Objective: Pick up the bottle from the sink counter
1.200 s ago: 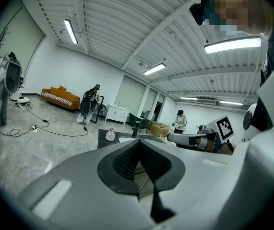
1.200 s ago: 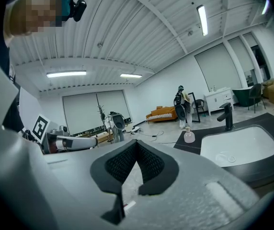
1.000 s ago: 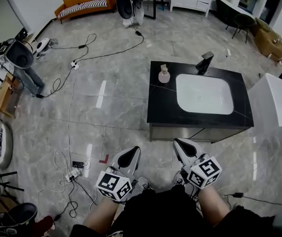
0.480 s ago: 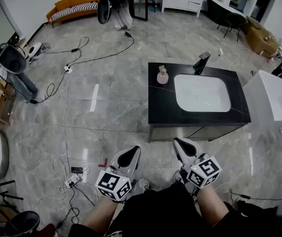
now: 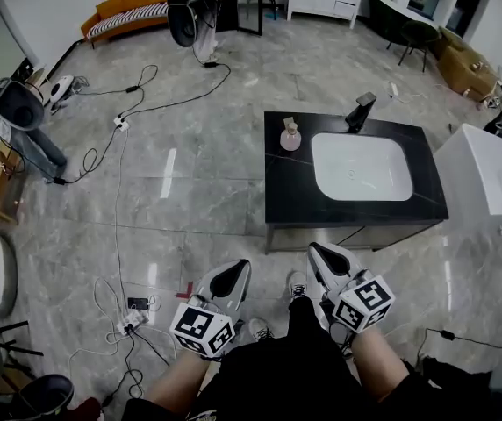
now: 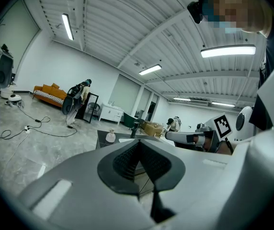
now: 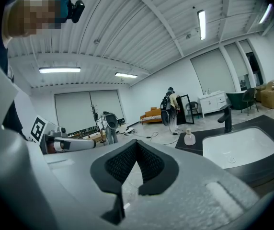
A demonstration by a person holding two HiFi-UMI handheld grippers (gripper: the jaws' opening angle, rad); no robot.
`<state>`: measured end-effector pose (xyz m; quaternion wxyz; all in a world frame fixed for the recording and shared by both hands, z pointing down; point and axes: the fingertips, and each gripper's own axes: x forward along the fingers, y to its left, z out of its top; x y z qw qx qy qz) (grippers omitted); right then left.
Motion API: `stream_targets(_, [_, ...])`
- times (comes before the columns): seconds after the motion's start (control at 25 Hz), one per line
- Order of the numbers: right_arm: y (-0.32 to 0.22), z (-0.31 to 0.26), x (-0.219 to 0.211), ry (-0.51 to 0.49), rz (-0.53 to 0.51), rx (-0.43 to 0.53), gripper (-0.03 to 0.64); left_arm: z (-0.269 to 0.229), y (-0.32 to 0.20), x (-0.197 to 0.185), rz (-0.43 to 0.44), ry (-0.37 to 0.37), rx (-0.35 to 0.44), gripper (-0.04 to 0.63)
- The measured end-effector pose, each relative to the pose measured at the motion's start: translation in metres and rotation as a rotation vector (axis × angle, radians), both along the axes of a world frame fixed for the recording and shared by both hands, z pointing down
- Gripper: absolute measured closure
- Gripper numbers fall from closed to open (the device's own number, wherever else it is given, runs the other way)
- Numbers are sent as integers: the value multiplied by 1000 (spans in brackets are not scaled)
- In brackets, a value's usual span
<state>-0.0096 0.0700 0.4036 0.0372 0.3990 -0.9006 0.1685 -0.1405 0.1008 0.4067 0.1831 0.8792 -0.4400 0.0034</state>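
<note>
Bare counter (image 5: 279, 191) round bottle (image 5: 291, 136); faucet (image 5: 362, 110) apart

1. The pale grey veined stone floor (image 5: 216, 165) under me is polished and throws back the ceiling lights.
2. The black rectangular sink counter (image 5: 288, 191) has a smooth, glossy stone-look top with thin pale veins.
3. Its white rounded basin (image 5: 361, 167) looks smooth and glazed.
4. The black angular faucet (image 5: 361, 110) reads matt.
5. The small pale pink bottle (image 5: 291, 137) looks smooth and translucent; I cannot tell whether it is glass or plastic.
6. My left gripper (image 6: 139, 143) and right gripper (image 7: 136, 143) have matt light grey plastic shells, faintly grainy on the right, with black ribbed pads (image 7: 122, 163).
</note>
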Motion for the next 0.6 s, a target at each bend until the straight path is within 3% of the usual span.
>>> stream_targets(0.6, [-93,3,19,-26,-68,-1,617,-10,-76,25,-67,-26,32,593])
